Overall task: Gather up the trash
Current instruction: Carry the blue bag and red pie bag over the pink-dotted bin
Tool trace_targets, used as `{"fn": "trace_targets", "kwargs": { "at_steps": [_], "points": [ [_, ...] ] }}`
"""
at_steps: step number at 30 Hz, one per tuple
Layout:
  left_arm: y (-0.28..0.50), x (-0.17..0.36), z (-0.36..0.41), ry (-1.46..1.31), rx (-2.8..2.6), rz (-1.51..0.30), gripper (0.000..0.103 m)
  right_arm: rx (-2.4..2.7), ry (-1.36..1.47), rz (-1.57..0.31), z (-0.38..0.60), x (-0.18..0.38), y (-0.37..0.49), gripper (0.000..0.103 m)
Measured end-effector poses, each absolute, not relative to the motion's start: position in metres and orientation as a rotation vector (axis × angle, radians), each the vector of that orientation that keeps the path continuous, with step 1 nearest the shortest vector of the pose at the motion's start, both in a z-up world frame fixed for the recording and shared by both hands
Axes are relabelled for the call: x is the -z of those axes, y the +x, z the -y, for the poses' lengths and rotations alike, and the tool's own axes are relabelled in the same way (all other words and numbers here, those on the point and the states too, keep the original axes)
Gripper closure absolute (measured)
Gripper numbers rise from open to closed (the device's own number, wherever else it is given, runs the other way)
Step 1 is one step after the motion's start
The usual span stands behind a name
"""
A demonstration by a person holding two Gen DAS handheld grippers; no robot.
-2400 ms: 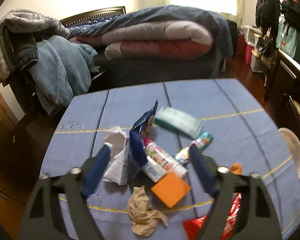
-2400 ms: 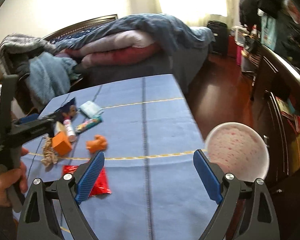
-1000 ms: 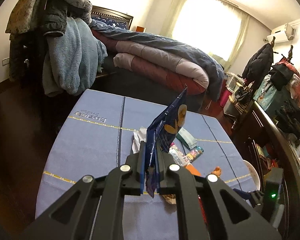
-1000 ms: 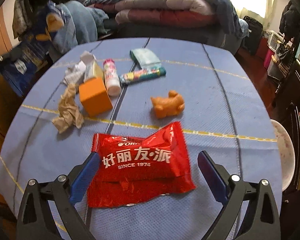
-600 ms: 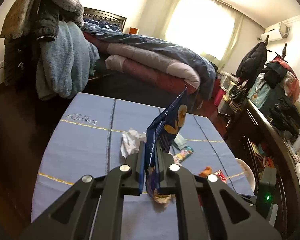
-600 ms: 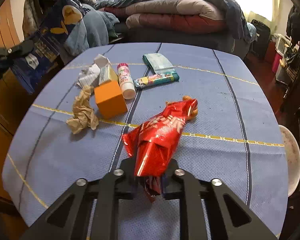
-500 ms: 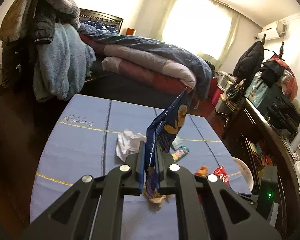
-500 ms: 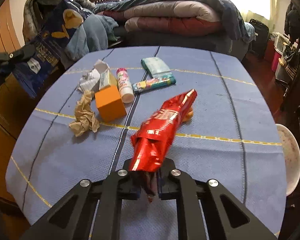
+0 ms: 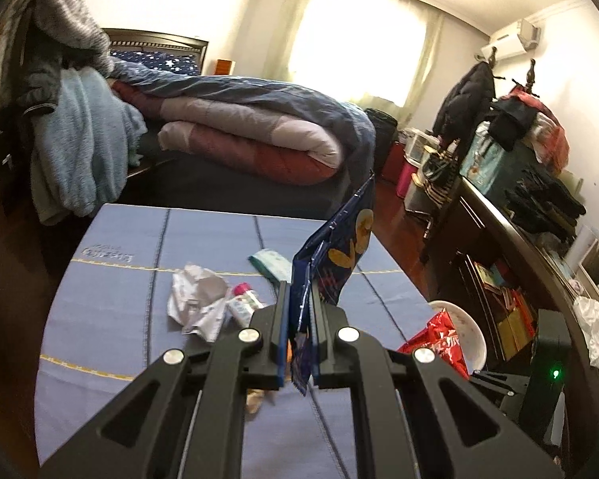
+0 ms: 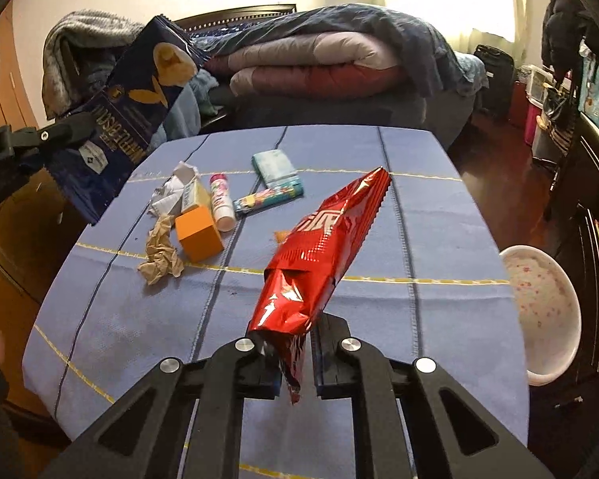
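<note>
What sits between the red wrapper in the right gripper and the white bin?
Nothing visible. The right gripper holds the red wrapper above the table; the white bin stands off the table's right edge, and only bare cloth lies between. The other litter is to the left.

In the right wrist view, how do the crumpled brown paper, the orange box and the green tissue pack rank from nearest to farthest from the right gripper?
From the right gripper:
1. Crumpled brown paper, front left of the table.
2. Orange box, just behind and right of the paper.
3. Green tissue pack, toward the far edge, near the middle.
</note>
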State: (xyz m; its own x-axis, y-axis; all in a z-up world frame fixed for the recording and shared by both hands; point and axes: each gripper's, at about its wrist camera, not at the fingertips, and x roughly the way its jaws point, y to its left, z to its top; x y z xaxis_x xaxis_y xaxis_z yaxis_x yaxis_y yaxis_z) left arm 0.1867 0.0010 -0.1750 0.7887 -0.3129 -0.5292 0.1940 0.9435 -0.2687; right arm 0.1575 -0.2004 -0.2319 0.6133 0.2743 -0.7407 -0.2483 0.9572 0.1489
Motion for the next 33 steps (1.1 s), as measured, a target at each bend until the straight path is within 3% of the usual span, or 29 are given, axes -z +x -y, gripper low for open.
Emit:
{"fn": "trace_targets", "kwargs": {
  "at_steps": [20,30,33],
  "points": [
    [0.200,0.175,0.113,-0.092,0.459,-0.633,0.093,-0.144,0.149,-0.810,0.299,0.231,0.150,0.092],
    [0.208,0.178,0.133,-0.073,0.472,-0.651,0.093,-0.185,0.232,-0.807,0.320,0.240,0.154,0.096],
    [0.207,0.177,0.132,-0.067,0.465,-0.651,0.093,-0.203,0.259,-0.813,0.318,0.244,0.160,0.086]
  ]
}}
